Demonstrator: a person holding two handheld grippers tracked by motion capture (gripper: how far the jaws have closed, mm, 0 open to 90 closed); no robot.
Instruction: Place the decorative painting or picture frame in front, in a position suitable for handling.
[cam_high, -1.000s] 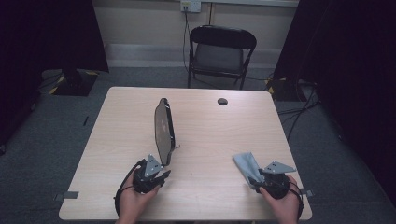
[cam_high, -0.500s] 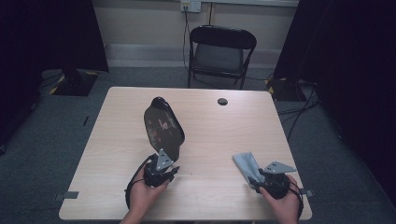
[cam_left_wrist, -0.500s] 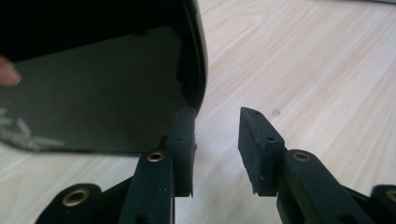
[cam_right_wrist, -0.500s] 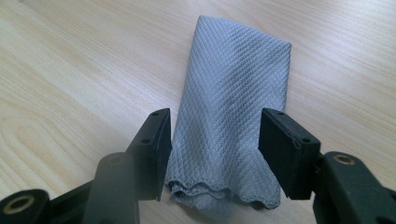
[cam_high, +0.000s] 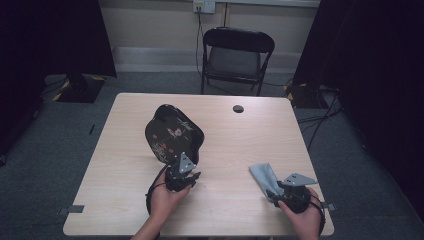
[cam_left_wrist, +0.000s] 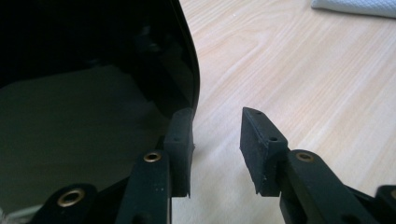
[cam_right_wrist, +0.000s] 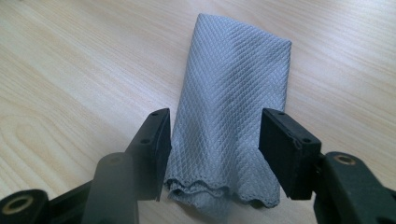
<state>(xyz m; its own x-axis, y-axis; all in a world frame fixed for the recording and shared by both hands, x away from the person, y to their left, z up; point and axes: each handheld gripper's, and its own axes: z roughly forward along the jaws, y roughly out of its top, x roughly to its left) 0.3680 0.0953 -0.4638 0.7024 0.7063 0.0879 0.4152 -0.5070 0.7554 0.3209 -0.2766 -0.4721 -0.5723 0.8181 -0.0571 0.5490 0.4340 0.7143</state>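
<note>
Wooden table (cam_high: 125, 200), folding chair (cam_high: 237, 57) beyond it. Black plate (cam_high: 174, 134) stands tilted on edge, left of table centre. Left gripper (cam_high: 181, 172) just in front of plate; jaws apart, one pad (cam_left_wrist: 181, 140) against rim, no firm pinch visible. Grey cloth (cam_high: 265, 177) lies well right of plate, folded, between right gripper (cam_right_wrist: 215, 151)'s open jaws, not squeezed. Wiping prob. not started yet; cloth pickup left.

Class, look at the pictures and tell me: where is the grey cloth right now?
In the high view the grey cloth lies folded on the table near its front right, just ahead of the right gripper, well right of the black plate.
</note>
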